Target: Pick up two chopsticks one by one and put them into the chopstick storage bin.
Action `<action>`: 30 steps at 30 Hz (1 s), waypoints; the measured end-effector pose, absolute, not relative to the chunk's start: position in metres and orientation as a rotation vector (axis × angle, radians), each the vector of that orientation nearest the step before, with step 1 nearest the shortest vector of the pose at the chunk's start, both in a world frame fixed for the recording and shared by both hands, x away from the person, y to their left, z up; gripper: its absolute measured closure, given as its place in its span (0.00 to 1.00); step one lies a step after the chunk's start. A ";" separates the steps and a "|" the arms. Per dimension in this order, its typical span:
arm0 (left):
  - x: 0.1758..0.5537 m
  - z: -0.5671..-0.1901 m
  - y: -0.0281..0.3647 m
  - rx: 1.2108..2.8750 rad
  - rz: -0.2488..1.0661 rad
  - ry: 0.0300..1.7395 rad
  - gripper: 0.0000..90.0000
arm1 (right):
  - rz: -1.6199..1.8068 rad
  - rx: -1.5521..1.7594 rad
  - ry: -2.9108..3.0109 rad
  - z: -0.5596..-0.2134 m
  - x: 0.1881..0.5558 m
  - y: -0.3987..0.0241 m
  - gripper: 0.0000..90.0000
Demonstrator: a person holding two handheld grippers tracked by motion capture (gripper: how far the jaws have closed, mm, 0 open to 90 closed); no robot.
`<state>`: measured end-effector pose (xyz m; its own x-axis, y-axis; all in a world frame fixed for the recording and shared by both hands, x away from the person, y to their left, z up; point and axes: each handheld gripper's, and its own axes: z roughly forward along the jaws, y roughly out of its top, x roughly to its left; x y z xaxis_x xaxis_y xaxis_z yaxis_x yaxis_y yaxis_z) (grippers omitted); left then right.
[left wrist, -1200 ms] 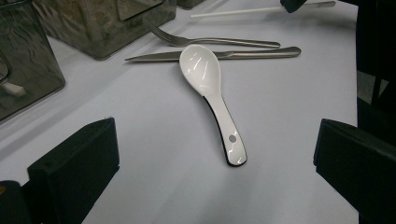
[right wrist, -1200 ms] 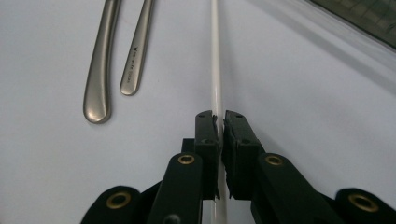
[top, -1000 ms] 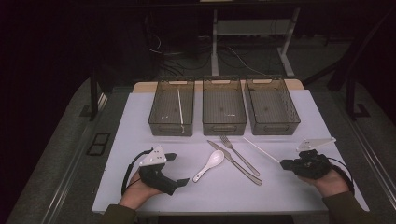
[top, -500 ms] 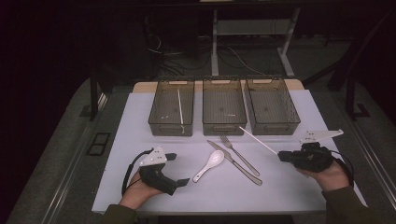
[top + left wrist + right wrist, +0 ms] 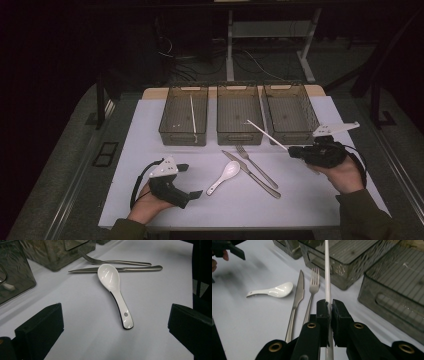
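Carrying the white chopstick [image 5: 266, 134] toward the bins calls for a steady wrist: your right gripper [image 5: 294, 150] has its jaws clamped tight on one end, and the long free end sticks out over the front edge of the middle bin [image 5: 239, 138]. Another chopstick [image 5: 192, 115] already lies in the left bin [image 5: 167, 126], so that looks like the target; lift enough that the tip clears the walls, then lower it lengthwise. Your right hand [image 5: 344, 174] holds the gripper roughly level above the table's right side. Your left gripper [image 5: 192, 181] rests low, jaws wide apart and empty, facing the spoon [image 5: 115, 291], which lies beside the knife [image 5: 251, 175] and fork [image 5: 257, 167].
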<state>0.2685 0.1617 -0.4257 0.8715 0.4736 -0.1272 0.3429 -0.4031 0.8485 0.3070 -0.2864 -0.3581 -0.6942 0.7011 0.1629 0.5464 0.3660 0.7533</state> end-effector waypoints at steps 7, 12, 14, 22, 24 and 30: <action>0.269 -0.426 0.162 2.033 0.167 0.589 0.00 | 1.236 1.093 2.454 -0.353 0.322 -0.265 0.94; 0.268 -0.426 0.161 2.029 0.162 0.595 0.00 | 1.225 1.079 2.471 -0.355 0.332 -0.252 0.94; 0.268 -0.425 0.161 2.028 0.162 0.595 0.00 | 1.227 1.074 2.475 -0.354 0.335 -0.246 0.94; 0.268 -0.425 0.161 2.026 0.166 0.597 0.00 | 1.238 1.055 2.478 -0.349 0.349 -0.221 0.94; 0.268 -0.425 0.161 2.021 0.167 0.600 0.00 | 1.234 1.055 2.481 -0.347 0.353 -0.214 0.94; 0.268 -0.425 0.161 2.018 0.174 0.598 0.00 | 1.223 1.039 2.484 -0.341 0.367 -0.191 0.94</action>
